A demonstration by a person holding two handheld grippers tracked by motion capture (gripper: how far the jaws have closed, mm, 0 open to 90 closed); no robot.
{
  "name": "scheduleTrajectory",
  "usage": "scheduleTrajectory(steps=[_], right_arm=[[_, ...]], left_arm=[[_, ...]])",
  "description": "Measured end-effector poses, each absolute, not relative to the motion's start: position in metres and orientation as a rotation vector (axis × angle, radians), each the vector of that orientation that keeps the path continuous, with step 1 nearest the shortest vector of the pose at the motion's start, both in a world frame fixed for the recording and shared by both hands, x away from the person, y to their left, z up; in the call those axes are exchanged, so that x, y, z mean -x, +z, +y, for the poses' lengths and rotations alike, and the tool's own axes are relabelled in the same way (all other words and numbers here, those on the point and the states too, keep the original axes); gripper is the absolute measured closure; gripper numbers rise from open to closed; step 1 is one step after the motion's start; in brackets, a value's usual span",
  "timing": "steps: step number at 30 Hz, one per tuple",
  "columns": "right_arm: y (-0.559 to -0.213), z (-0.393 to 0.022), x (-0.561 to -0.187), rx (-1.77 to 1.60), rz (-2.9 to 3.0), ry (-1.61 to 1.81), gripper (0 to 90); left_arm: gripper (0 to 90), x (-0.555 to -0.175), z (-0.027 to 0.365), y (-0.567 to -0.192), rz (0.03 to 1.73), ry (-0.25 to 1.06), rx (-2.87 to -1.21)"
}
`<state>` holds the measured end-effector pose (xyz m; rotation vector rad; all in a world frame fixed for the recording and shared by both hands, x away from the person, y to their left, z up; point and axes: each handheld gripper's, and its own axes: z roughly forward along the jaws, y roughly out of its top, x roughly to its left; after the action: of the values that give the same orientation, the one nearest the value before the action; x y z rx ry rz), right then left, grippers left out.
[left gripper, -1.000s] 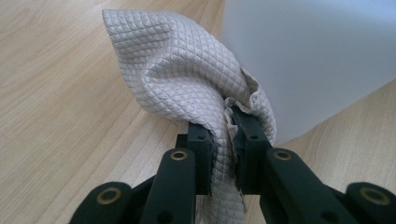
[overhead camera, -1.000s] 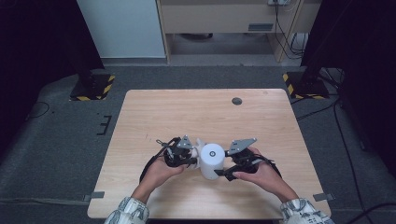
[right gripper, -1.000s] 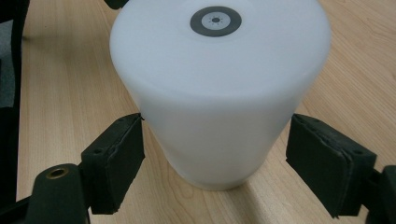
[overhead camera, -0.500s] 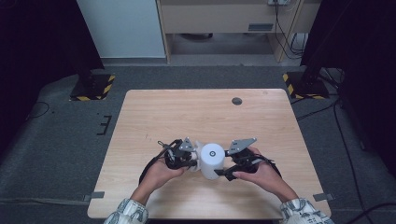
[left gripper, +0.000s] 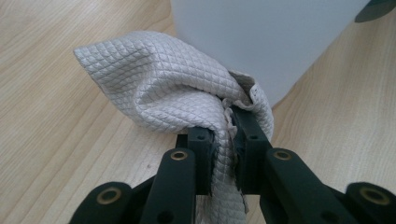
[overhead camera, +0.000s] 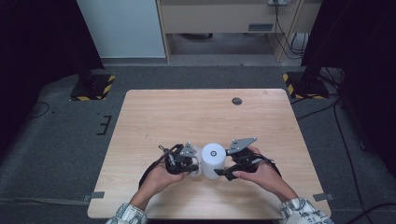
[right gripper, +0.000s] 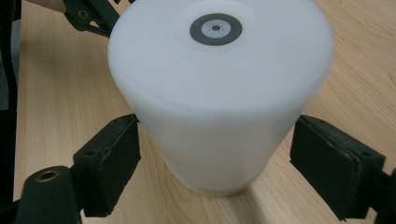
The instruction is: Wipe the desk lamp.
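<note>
I see a white cylindrical device (overhead camera: 213, 160) standing upright on the wooden counter (overhead camera: 187, 116), near the front edge, between my two hands. Its top face carries a small dark ring (right gripper: 215, 29) at the centre.

Left tongs (left gripper: 227, 133): jaws pressed together, pinching a fold of grey quilted cloth (left gripper: 173, 84). The cloth bunches up above the jaws and lies against the lower side wall of the device. In the high view I see the left tongs (overhead camera: 195, 164) just beside the device's left side, with the left hand (overhead camera: 161, 175) behind them.

Right tongs (right gripper: 219, 161): jaws spread, one pad (right gripper: 109, 161) on each side of the device's lower body. The left-hand pad appears to touch or nearly touch the wall; I cannot tell which. The other pad stands slightly apart from it. In the high view the right tongs (overhead camera: 226, 171) sit at the device's right side, held by the right hand (overhead camera: 261, 175), with a grey three-cornered plate (overhead camera: 242, 144) on top.

A small dark round mark (overhead camera: 237, 101) lies on the counter's far side, well apart from the device.
</note>
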<state>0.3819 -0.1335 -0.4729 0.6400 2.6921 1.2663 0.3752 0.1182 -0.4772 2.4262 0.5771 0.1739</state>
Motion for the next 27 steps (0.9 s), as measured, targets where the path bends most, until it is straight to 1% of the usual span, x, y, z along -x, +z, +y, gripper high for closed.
scheduleTrajectory(steps=[10, 18, 27], right_arm=[[-0.474, -0.130, -0.381, -0.633, 2.699, 1.262, 11.9], [-0.474, -0.128, -0.380, -0.618, 2.710, 1.258, 10.5], [-0.474, -0.130, -0.380, -0.617, 2.713, 1.265, 11.2]], left_arm=[[79.0, -0.366, 0.117, -0.478, 0.559, 0.162, -2.422], [79.0, -0.363, 0.116, -0.476, 0.545, 0.164, -2.428], [79.1, -0.383, 0.121, -0.446, 0.552, 0.216, -2.366]])
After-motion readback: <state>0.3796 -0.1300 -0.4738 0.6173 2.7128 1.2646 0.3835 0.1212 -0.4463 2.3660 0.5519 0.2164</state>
